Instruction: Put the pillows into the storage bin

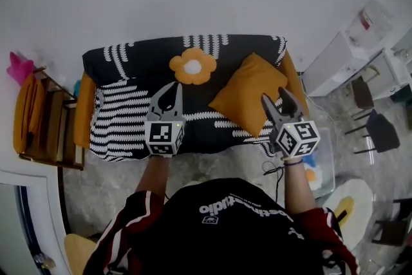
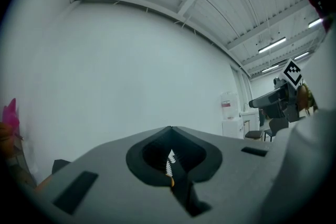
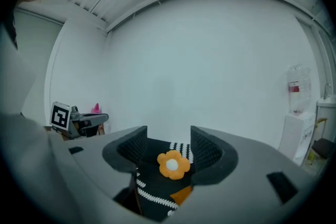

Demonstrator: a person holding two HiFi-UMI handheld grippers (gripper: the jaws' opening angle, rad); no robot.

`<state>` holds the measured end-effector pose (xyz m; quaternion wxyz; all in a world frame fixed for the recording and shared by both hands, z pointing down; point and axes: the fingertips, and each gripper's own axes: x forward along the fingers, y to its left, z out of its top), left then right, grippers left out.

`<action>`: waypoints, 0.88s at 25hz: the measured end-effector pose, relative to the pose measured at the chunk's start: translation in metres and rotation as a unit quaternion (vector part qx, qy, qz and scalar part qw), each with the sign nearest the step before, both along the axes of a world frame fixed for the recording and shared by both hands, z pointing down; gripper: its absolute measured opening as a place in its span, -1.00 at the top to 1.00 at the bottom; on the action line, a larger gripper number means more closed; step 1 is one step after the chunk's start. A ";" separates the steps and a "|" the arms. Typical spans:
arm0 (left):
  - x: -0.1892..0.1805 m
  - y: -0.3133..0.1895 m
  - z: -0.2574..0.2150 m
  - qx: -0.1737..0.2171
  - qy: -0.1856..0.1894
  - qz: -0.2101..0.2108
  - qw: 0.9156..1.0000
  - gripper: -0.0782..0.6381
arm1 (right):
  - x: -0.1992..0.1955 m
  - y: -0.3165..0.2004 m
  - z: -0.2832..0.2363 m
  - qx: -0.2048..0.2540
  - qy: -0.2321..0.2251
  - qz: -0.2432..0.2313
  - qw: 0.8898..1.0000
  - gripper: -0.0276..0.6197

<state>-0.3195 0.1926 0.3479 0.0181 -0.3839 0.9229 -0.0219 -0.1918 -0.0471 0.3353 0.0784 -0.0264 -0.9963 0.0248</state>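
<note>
An orange flower-shaped pillow (image 1: pixel 193 66) lies at the back of a sofa draped in a black-and-white blanket (image 1: pixel 129 113). A square orange pillow (image 1: pixel 248 93) leans on the sofa's right part. My left gripper (image 1: pixel 174 85) hovers over the sofa's middle, shut with nothing in it; in its own view the toothed jaws (image 2: pixel 169 157) meet. My right gripper (image 1: pixel 277 97) stands open just in front of the square pillow's right corner, apart from it. Between its jaws (image 3: pixel 168 139) I see the flower pillow (image 3: pixel 172 164) and a corner of the square pillow (image 3: pixel 181 195).
A wooden shelf (image 1: pixel 40 119) stands left of the sofa. White cabinets (image 1: pixel 341 61) and dark chairs (image 1: pixel 373 129) are at the right. A clear container (image 1: pixel 322 161) sits on the floor by the sofa's right end, near a fried-egg-shaped cushion (image 1: pixel 351 203).
</note>
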 end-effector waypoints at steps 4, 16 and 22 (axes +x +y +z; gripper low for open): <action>-0.002 0.003 0.000 0.004 0.001 0.010 1.000 0.77 | -0.012 0.008 0.006 0.005 0.011 -0.005 1.000 0.11; -0.019 0.008 0.017 0.004 0.010 -0.011 1.000 0.77 | -0.065 0.009 0.044 0.002 0.054 -0.040 0.998 0.11; -0.049 0.022 0.025 -0.010 0.016 -0.037 0.999 0.77 | -0.113 0.003 0.076 0.000 0.078 -0.066 0.995 0.11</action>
